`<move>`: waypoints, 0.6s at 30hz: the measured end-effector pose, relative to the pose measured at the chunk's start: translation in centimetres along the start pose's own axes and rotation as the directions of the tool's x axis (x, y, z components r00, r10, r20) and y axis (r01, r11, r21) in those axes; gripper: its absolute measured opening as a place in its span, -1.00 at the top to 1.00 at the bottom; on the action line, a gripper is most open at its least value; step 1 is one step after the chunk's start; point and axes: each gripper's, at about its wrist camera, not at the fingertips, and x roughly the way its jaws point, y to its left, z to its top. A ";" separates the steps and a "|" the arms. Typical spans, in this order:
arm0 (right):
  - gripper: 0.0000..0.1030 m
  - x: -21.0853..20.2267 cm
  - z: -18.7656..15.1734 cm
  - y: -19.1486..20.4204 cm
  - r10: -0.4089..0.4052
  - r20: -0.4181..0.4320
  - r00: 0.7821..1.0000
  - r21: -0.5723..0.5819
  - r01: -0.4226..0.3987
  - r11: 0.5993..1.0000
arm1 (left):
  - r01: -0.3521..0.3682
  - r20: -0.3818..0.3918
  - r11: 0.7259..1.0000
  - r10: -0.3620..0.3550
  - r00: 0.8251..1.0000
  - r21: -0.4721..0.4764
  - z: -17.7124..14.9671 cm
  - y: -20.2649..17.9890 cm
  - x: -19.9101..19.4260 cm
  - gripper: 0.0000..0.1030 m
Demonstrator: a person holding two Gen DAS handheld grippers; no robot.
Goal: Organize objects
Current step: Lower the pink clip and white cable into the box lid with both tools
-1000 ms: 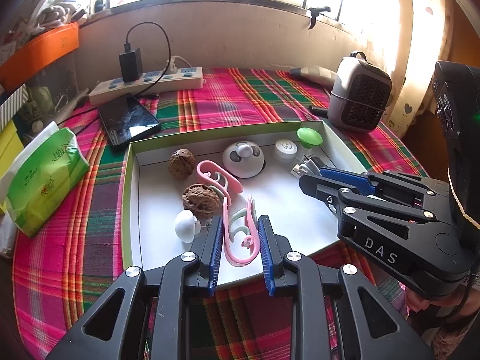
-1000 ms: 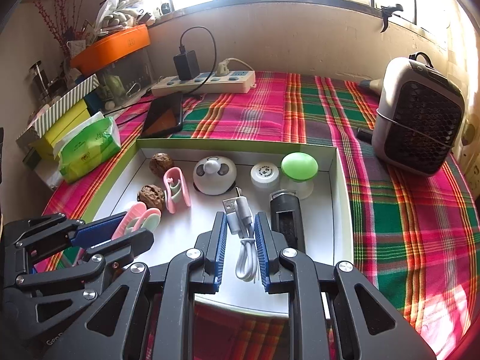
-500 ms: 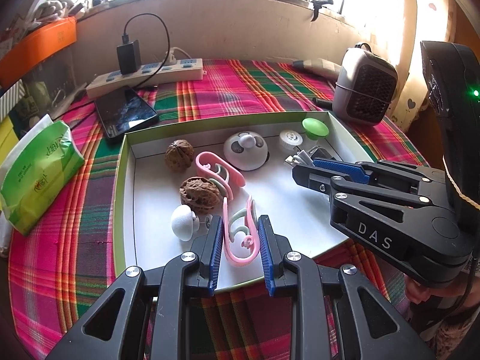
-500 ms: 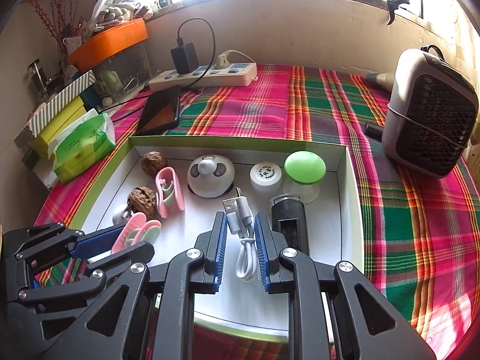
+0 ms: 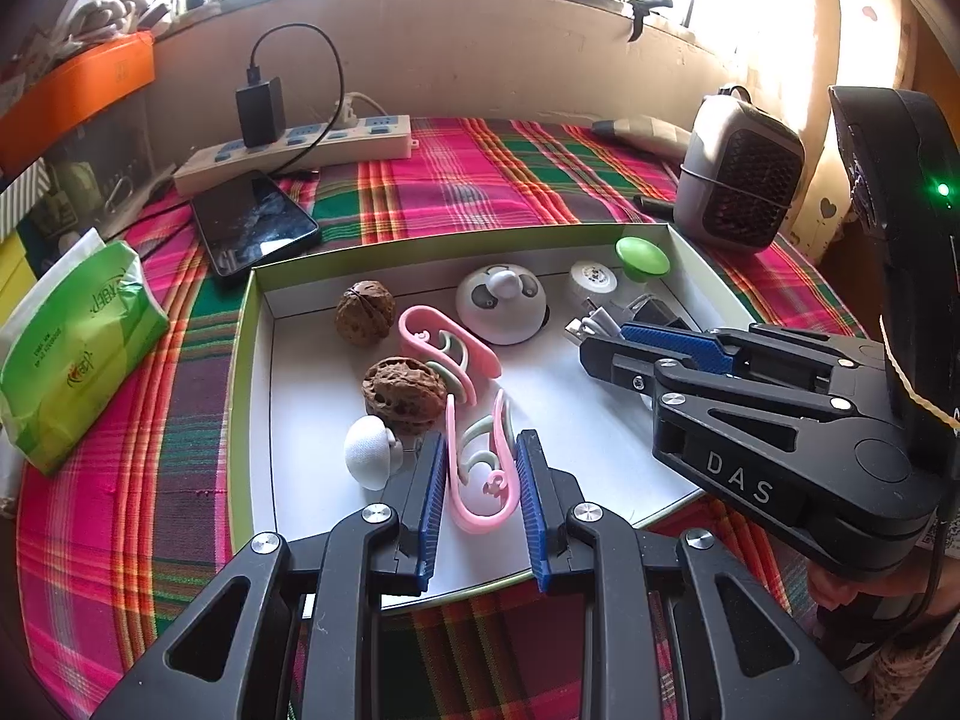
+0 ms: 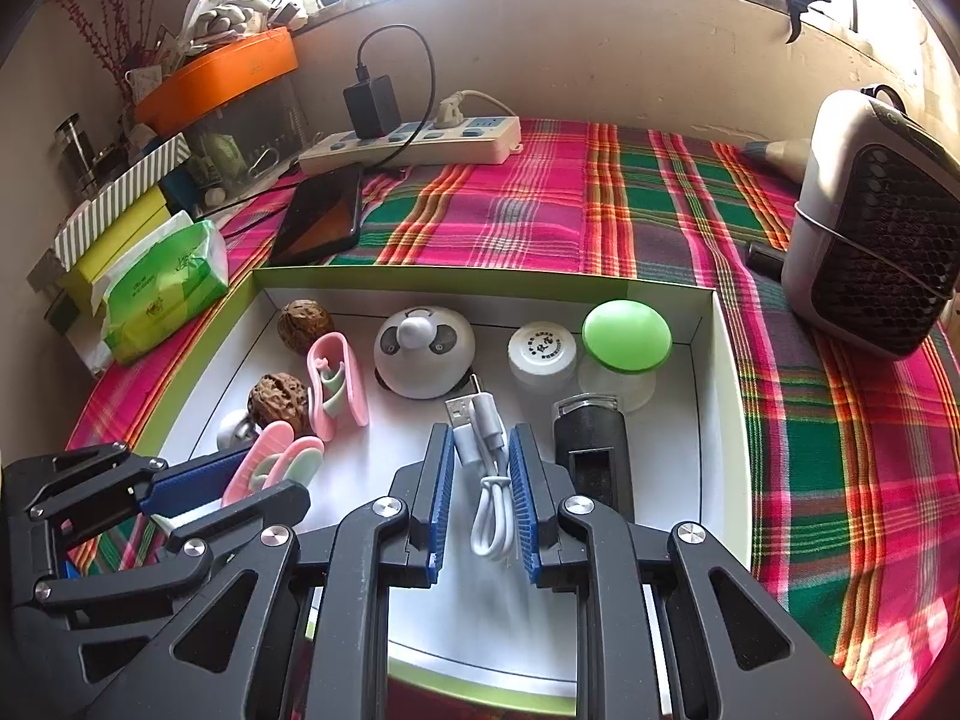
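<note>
Left gripper (image 5: 478,483) fingers clamped on pink clip (image 5: 480,474), right gripper (image 6: 482,480) fingers on white cable (image 6: 487,468); I lift both straight up, clearing walnut (image 5: 403,391) at 11 o'clock.

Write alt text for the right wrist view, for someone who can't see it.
The right gripper has its blue-padded fingers on either side of a coiled white USB cable over a white tray that also holds two walnuts, pink clips and small jars, on a plaid tablecloth.
</note>
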 end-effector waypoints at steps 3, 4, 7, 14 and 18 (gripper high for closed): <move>0.60 0.2 0.0 0.1 0.004 -0.004 1.000 -0.002 -0.004 1.000 | 0.001 -0.001 1.000 -0.001 1.000 -0.003 0.0 0.0 0.0 0.57; 0.60 0.2 0.0 0.2 0.003 -0.004 1.000 -0.003 -0.003 1.000 | -0.001 -0.002 1.000 0.001 1.000 -0.004 0.0 0.0 0.1 0.57; 0.60 0.4 -0.1 0.2 0.007 -0.008 1.000 -0.003 -0.007 1.000 | -0.003 -0.005 1.000 0.003 1.000 -0.007 0.1 0.0 0.1 0.57; 0.60 0.7 -0.1 0.1 0.018 -0.010 1.000 0.000 -0.018 1.000 | -0.007 -0.008 1.000 0.007 1.000 -0.013 0.1 0.2 0.3 0.58; 0.60 0.7 0.0 0.1 0.018 -0.009 1.000 -0.003 -0.018 1.000 | -0.013 -0.010 1.000 0.013 1.000 -0.017 0.1 0.4 0.4 0.57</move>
